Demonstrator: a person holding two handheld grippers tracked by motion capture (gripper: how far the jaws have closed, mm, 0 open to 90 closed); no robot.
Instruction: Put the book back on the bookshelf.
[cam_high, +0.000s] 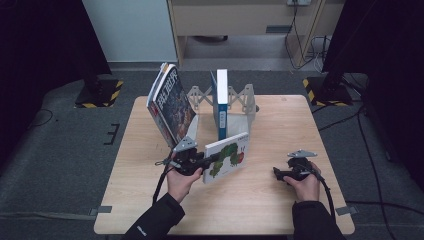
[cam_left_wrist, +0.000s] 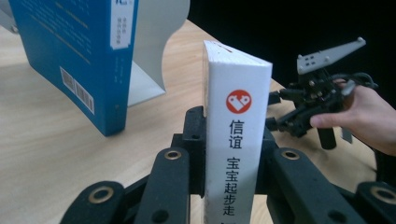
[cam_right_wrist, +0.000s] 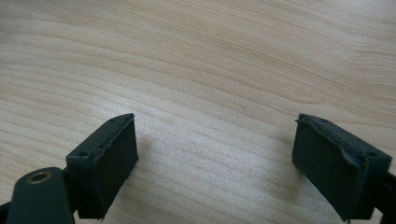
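Observation:
A white picture book with a green caterpillar on its cover (cam_high: 227, 156) is held just above the wooden table (cam_high: 280, 125). My left gripper (cam_high: 211, 160) is shut on it, and the pads clamp both sides of its white spine (cam_left_wrist: 238, 126) in the left gripper view. My right gripper (cam_high: 276, 173) is low over the table's right front and points left. Its jaws stand wide open over bare wood (cam_right_wrist: 217, 158) with nothing between them. The right gripper (cam_left_wrist: 282, 123) and the hand holding it also appear in the left gripper view, beyond the book.
A blue book (cam_high: 221, 102) stands upright in a white expanding bookend rack (cam_high: 245, 97) at the table's far middle. A dark-covered book (cam_high: 170, 105) leans to the left against the rack's near white plate. Black stands with striped bases sit on the floor at both far corners.

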